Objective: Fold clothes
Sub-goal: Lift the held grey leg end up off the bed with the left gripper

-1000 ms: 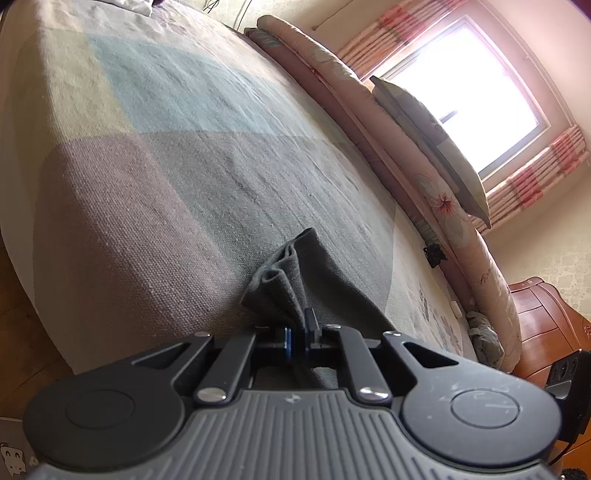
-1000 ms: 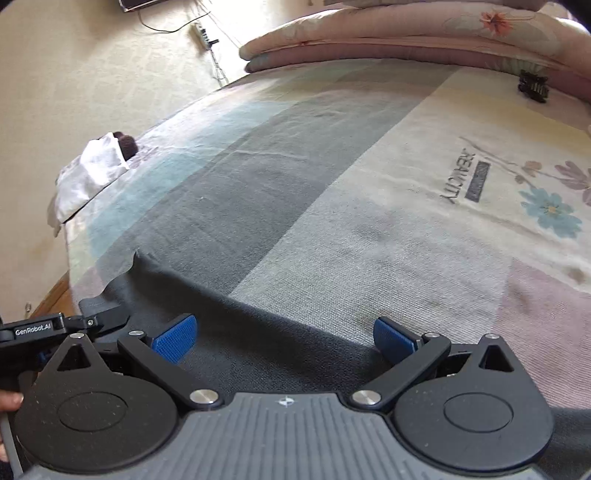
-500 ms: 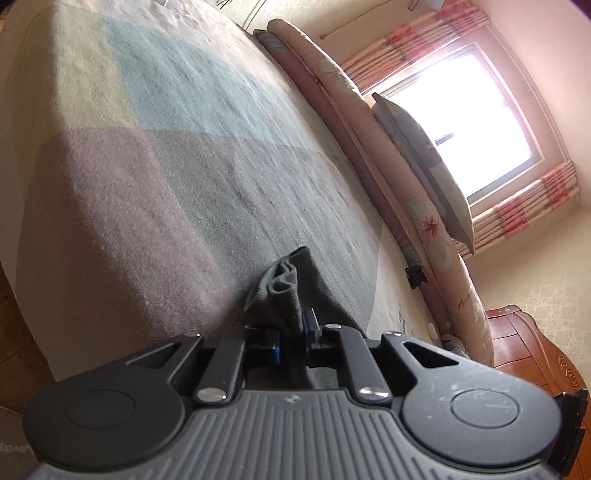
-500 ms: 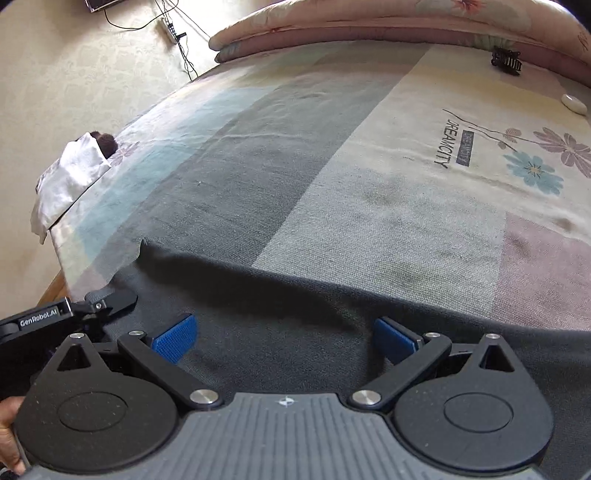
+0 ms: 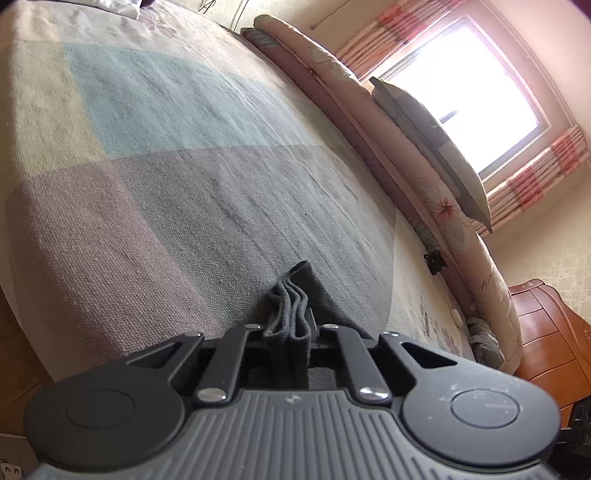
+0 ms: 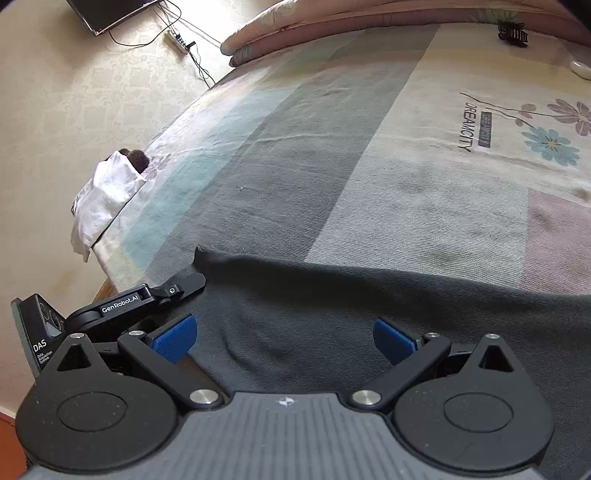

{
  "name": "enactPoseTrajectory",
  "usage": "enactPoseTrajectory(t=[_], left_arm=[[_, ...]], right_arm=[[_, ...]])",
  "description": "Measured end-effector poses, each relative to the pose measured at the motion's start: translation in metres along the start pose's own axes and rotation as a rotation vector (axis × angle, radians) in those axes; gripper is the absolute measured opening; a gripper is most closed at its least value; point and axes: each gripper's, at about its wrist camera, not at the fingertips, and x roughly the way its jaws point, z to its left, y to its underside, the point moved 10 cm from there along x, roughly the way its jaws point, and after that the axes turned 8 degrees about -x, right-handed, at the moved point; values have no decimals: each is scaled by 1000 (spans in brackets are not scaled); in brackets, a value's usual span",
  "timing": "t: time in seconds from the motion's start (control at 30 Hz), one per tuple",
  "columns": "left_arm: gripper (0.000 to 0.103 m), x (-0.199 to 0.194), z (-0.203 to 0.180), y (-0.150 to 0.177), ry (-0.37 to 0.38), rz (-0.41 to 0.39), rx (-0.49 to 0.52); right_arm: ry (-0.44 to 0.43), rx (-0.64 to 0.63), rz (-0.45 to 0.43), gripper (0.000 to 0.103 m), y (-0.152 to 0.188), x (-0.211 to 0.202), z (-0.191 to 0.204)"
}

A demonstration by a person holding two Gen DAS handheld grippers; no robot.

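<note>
At the bottom centre of the left wrist view, the left gripper (image 5: 290, 334) was clamped on a bunched, layered edge of the dark grey garment (image 5: 295, 295), whose folds stood up between the closed fingers and ran a little way onto the bed beyond them. In the right wrist view, the right gripper (image 6: 284, 338) was spread wide, its blue pads (image 6: 173, 338) well apart and holding nothing, hovering over the garment (image 6: 369, 314), which lay flat across the lower half of that frame on the bedspread (image 6: 406, 184). Just left of it, at the lower left, the other gripper's black finger reached the garment's corner. Farther up, the bedspread showed blocks of grey, teal, mauve and cream, with printed flowers and the word DREAMCITY (image 6: 466, 125) at the upper right. A white cloth (image 6: 107, 192) lay at the bed's left edge. Farthest off, a black hair clip (image 6: 511, 32) sat near rolled floral bedding (image 6: 332, 26) along the top, and in the left wrist view a pillow (image 5: 432, 147) rested below the bright window (image 5: 469, 92) at upper right.
</note>
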Motion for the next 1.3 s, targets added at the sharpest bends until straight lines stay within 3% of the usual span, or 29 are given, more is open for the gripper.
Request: enactPoseTrajectory(t=[0.27,0.5,0.87,1.0,1.1,1.3], left_arm=[[7,-2,-17,2,-62,2,185],[7,-6,-29,7,-99,33,362],[7,-7,-32,5,-99,84,393],[8,-10,-33,4,-87,86,389],[8,-12,-36,4,-87,86,396],[8,-16,-45,1,-84,75,401]], right_arm=[[204,173,92,103,-2,15,-34],[400,80,110,103,-5,40,-32],[349,103,116,103,-5,18,-29],[356,26,120,103,16,-7,-22],[372,39,121,103,38,-28,-37],[389,94,37,103,56,-79,-79]])
